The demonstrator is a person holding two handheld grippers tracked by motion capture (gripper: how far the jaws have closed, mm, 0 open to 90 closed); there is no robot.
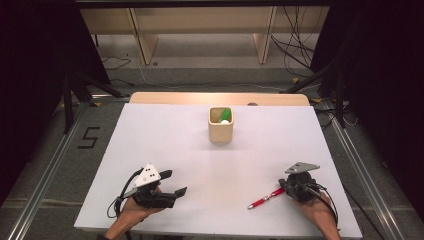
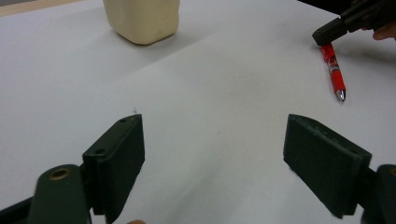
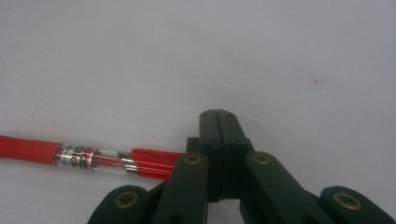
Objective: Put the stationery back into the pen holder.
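High view, table: a white table carries a cream cup, a red pen and both grippers.
High view, cup: the cream cup stands upright near the far middle of the table, with green and white things inside that are too small to name.
High view, pen: the red pen lies flat near the front right, its tip toward the front left, its back end at the right gripper.
High view, right gripper: the right gripper sits low on the table in the person's right hand, touching the pen's back end.
High view, left gripper: the left gripper rests at the front left, well apart from the pen, its 2 jaws spread.
Left gripper view: the jaws stand wide apart over bare table with nothing between them; the cup is far ahead, the pen far right.
Right gripper view: the 2 jaws are pressed together; the pen lies beside them on the left and passes behind the left linkage, so I cannot tell whether they pinch it.
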